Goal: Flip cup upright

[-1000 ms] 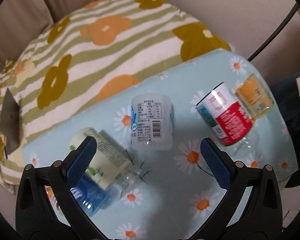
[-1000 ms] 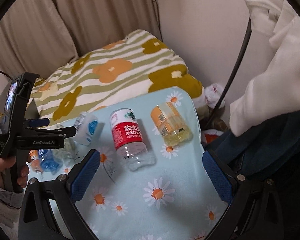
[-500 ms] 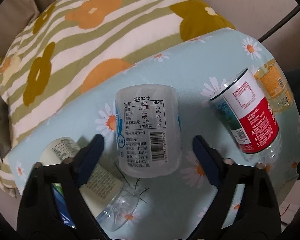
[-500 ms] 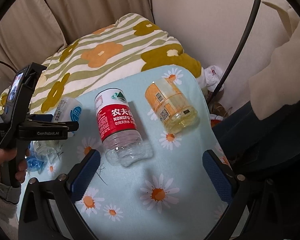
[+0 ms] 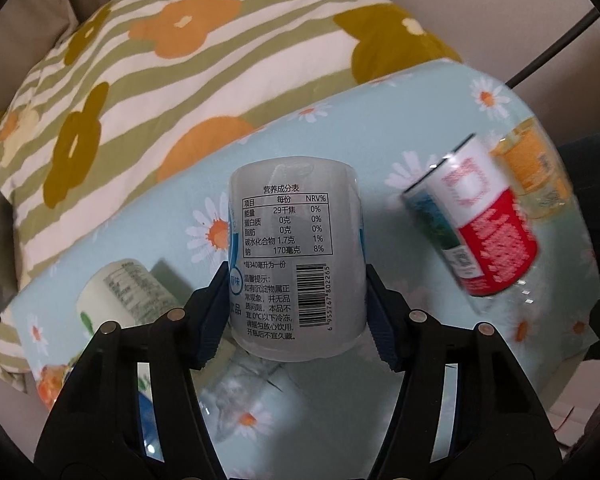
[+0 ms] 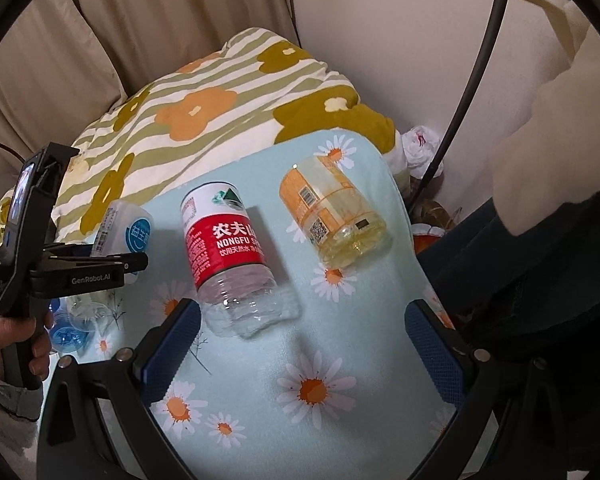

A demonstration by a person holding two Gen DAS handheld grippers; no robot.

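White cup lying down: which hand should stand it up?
Probably left. The left gripper is shut on the white cup, while the right gripper hangs open near the red-label cup.

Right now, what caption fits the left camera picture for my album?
Left gripper squeezes a frosted white cup lying on the daisy cloth.

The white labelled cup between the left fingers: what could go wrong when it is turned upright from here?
1. The left gripper pinches the white labelled cup on its smooth round sides, so it may slip or spin as it is turned.
2. The red-labelled cup and a pale-labelled bottle lie close on either side; a swing could knock them.
3. The daisy cloth looks soft, so the cup may topple once released.
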